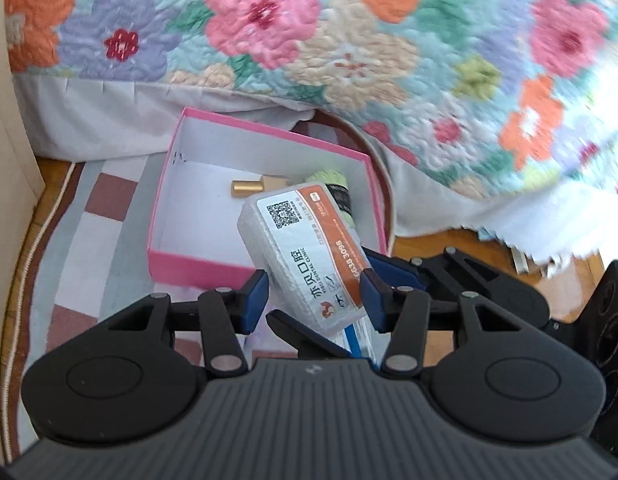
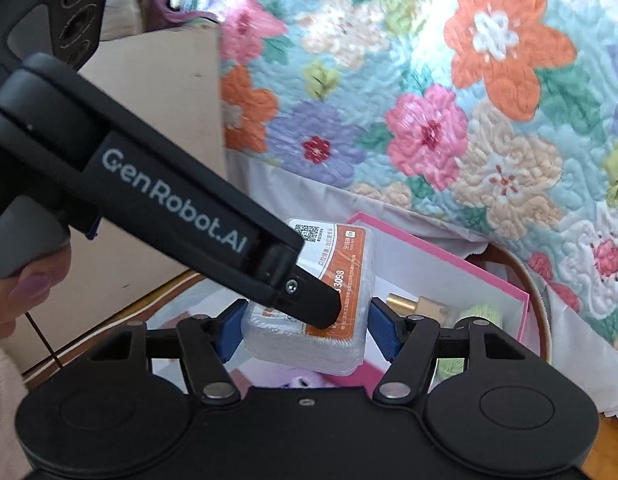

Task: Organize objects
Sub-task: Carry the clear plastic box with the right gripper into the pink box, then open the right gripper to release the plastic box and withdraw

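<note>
Clear crinkled film wrapped the pack (image 1: 305, 248), a flat block of stacked soft sheets with an orange-and-white printed label on its broad face. It hung tilted in the air at the middle of the left wrist view, over the near right corner of the open pink box (image 1: 197, 268), which sat on a checked rug (image 1: 109, 220) below a flowered quilt (image 1: 349, 60). A gold piece (image 1: 247, 188) and a green bundle (image 1: 329, 179) lay at the far end of the box, and its left part was bare. The left gripper (image 1: 313, 300) was closed on the pack, a blue pad against each long side. In the right wrist view the right gripper (image 2: 308, 332) bracketed the same pack, its left pad touching and its right pad at the edge, so it looked clamped as well, more loosely. The pack seemed light and squashy. The film was probably slick, so a hard pinch could dent the stack or let it squirt out. The firmer hold would be across the narrow sides near the middle, as the left pads had it, not on the label face.
</note>
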Demonstrator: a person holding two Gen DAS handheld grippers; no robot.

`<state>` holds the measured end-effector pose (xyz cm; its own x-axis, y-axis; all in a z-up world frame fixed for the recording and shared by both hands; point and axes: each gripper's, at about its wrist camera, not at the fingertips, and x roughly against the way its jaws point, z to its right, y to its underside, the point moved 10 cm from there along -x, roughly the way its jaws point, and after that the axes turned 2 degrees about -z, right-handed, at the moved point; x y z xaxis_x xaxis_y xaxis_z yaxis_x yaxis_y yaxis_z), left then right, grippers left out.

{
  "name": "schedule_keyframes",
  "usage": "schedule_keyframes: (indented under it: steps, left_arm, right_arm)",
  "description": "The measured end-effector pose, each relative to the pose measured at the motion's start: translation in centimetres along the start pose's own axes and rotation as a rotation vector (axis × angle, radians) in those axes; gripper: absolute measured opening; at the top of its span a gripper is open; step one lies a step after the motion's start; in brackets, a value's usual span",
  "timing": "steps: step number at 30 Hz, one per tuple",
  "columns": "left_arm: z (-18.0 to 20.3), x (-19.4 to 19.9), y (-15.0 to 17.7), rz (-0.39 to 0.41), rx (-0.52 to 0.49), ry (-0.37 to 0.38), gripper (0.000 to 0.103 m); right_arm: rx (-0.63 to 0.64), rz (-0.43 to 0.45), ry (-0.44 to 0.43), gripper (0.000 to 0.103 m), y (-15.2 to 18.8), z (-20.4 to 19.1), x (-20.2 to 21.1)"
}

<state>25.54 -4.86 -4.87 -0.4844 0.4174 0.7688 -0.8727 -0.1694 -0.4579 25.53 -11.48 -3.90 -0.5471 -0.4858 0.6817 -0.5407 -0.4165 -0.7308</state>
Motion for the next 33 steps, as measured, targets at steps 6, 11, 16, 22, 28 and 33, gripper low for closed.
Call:
schedule_keyframes:
  steps: [6, 11, 16, 22, 28, 33]
  left_arm:
    - [-1.1, -6.0, -4.1, -0.096, 0.060, 0.001, 0.049]
    - [-3.4, -12.2, -5.1, -0.197, 0.130, -0.016, 0.049]
    - [-5.8, -16.6, -5.0, -0.236, 0.244, -0.009, 0.045]
    - [-7.1, -19.6, -3.6, -0.248, 0.286, -0.020, 0.043]
    - [-8.6, -21.3, -3.7, -0.213, 0.287, -0.049, 0.041]
    - [-9.2, -22.1, -4.0, -0.206, 0.317, -0.019, 0.032]
  right_arm:
    - [-0.094, -0.082, -0.039, 0.069, -0.3, 4.3, -5.4]
    - [-0.190, -0.169, -0.043, 0.069, 1.2, 6.9, -10.6]
    - [-0.279, -0.214, -0.030, 0.068, 3.2, 8.7, -14.7]
    - [-0.315, -0.267, -0.030, 0.068, 5.4, 9.4, -17.2]
    - [-0.347, -0.271, -0.030, 0.068, 6.1, 9.9, -19.5]
    - [-0.367, -0.295, 0.005, 0.068, 6.3, 10.5, -20.0]
